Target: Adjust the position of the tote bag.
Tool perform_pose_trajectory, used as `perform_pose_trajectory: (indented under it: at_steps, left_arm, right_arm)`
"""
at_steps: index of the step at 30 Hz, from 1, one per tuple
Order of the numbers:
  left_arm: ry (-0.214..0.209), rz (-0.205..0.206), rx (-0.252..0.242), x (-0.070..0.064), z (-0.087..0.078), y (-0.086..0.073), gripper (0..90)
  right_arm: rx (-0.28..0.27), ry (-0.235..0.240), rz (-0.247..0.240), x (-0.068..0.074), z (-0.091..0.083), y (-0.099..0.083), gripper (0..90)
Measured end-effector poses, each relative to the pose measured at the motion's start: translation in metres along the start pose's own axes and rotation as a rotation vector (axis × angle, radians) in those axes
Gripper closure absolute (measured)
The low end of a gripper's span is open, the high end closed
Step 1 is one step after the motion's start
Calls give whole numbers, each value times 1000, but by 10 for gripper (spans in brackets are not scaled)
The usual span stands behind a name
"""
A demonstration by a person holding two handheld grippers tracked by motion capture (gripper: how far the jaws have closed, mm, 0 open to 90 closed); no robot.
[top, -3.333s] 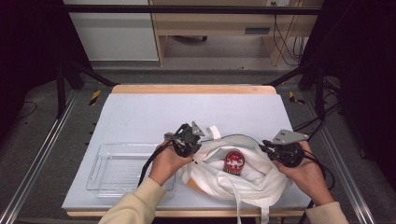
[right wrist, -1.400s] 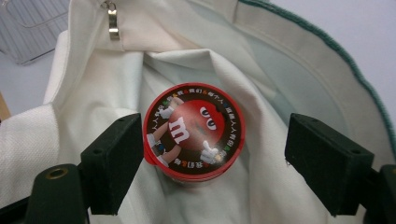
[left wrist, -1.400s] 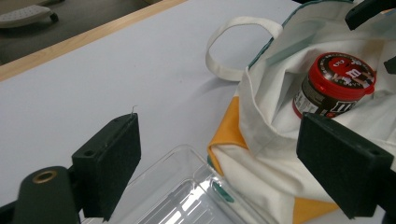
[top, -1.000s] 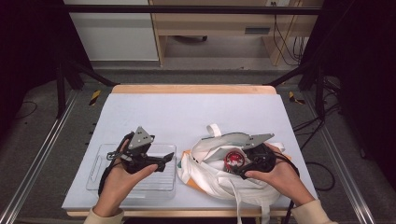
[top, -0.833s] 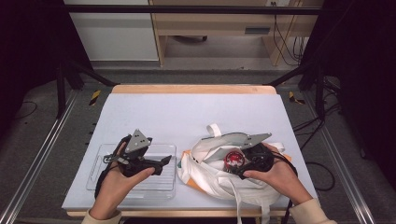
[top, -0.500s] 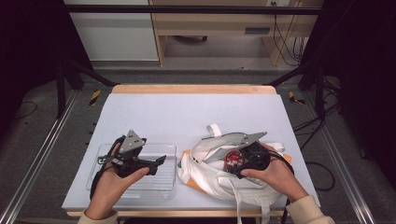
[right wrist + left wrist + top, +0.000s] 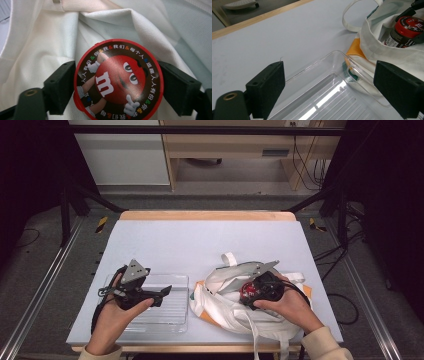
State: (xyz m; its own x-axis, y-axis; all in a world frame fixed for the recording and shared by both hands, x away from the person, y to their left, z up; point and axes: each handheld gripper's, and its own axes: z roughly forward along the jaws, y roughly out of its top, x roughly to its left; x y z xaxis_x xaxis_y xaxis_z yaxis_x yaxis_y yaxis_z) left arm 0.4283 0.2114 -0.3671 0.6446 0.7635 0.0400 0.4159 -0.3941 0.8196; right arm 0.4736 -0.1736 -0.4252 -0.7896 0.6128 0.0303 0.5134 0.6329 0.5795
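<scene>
**One jar gripped, the tray lying to its left**

Two grippers are at work, each with a separate job. Farthest left, the left gripper [image 7: 162,295] hangs over the clear tray [image 7: 180,320] with its jaws spread wide and nothing between them. Just right of the tray, touching its end, lies the white tote bag [image 7: 225,315]. In the bag's mouth sits the red-lidded candy jar [image 7: 117,80], lid facing up toward the right gripper [image 7: 117,85], whose pads press the lid's rim on both sides. The jar's long axis points down into the bag, so I judge it must come straight out along that axis, then travel left to the tray.
</scene>
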Motion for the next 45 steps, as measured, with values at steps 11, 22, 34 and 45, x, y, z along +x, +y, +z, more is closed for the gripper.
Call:
perform_pose_trajectory:
  at_steps: [11, 22, 34, 45]
  left_arm:
    - [5, -7, -1, 3, -2, -2, 104]
    - [3, -11, 5, 3, -1, -3, 105]
    - [5, -7, 6, 4, -3, -4, 105]
    - [15, -14, 5, 8, -5, -6, 105]
  right_arm:
    - [11, -35, -17, 4, 1, 0, 257]
    - [1, -43, -3, 6, -3, -1, 259]
    - [-32, -93, -5, 11, -23, 6, 259]
    - [-72, -125, -6, 12, -45, 17, 260]
